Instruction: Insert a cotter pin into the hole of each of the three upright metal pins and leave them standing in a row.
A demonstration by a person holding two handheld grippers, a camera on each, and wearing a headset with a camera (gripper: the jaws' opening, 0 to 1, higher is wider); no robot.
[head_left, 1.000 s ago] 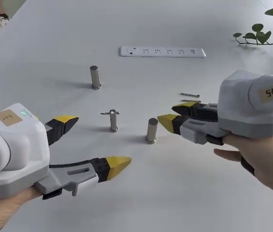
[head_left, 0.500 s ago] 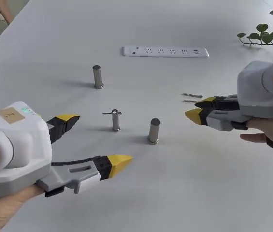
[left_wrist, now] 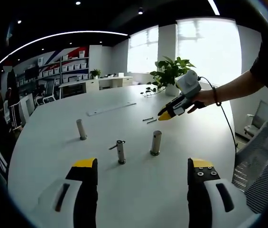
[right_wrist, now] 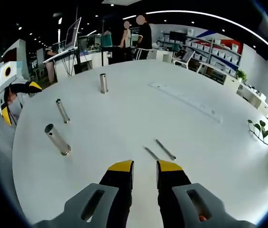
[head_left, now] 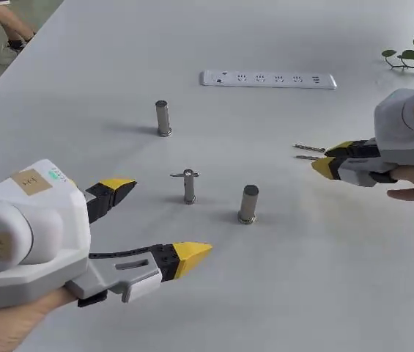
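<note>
One down, two to go, by the look of it. The middle metal pin point(head_left: 189, 188) stands on the counter point(head_left: 280, 279) with a fitted cotter pin point(head_left: 179, 174) crosswise through its top. The far metal pin point(head_left: 163, 119) and the near metal pin point(head_left: 248, 204) stand upright with nothing through them.

The step in hand is the pickup. The right tool point(head_left: 330, 157) hovers just beside two spares lying side by side on the counter, the farther cotter pin point(head_left: 308, 148) and the closer cotter pin point(head_left: 306, 157). Its jaws are parted by a narrow gap with nothing between them, as the right gripper view shows. The left tool point(head_left: 155, 220) waits low at the near edge, jaws spread wide and empty, aimed toward the standing pins.

Next comes a delicate pinch. The tips must drop onto one thin spare without nudging its neighbour, and the left tool will likely need to steady a bare pin for threading.
</note>
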